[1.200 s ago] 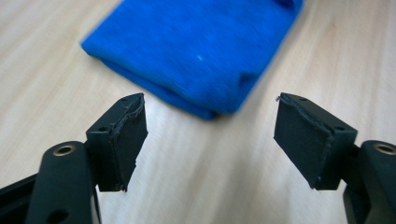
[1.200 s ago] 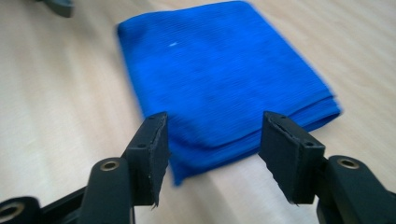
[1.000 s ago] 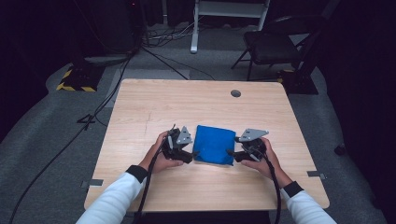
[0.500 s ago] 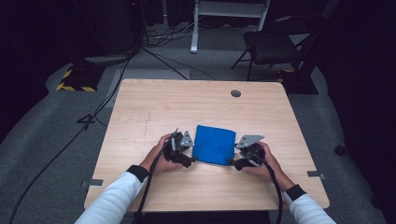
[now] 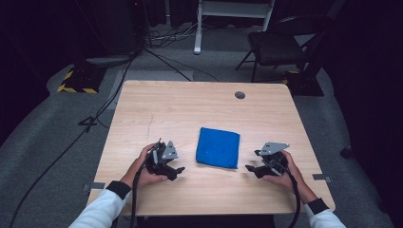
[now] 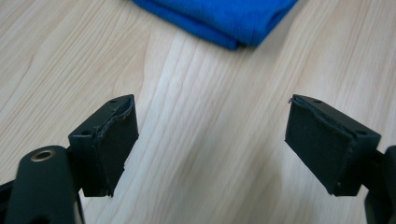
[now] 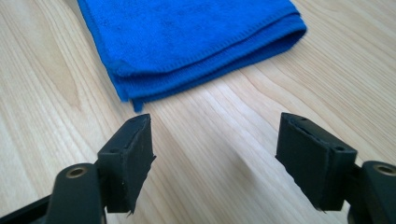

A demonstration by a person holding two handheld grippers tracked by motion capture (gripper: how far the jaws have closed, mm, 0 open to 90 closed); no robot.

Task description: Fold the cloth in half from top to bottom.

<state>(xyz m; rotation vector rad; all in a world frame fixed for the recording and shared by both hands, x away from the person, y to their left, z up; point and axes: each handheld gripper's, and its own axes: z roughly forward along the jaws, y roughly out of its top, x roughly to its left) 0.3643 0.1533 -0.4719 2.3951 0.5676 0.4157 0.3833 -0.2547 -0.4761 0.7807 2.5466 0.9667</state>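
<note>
both grippers open beside the folded cloth

the left gripper (image 5: pixel 177 170) sat on the table (image 5: pixel 190 109) to the left of the cloth (image 5: pixel 218 147), held in the person's left hand (image 5: pixel 142 166). its jaws had just been opening and stood wide, with bare wood between them; in the left gripper view the cloth (image 6: pixel 224 18) lay ahead, apart from the pads (image 6: pixel 116 140).

the cloth was blue, folded into a flat square, lying near the table's front middle, between the two grippers and touching neither.

the right gripper (image 5: pixel 252 168) rested to the right of the cloth in the right hand (image 5: pixel 285 171). its jaws had also just been opening and were spread wide, gripping nothing; in the right gripper view the cloth's (image 7: pixel 196 42) folded corner lay just beyond the left pad (image 7: pixel 135 154).
</note>
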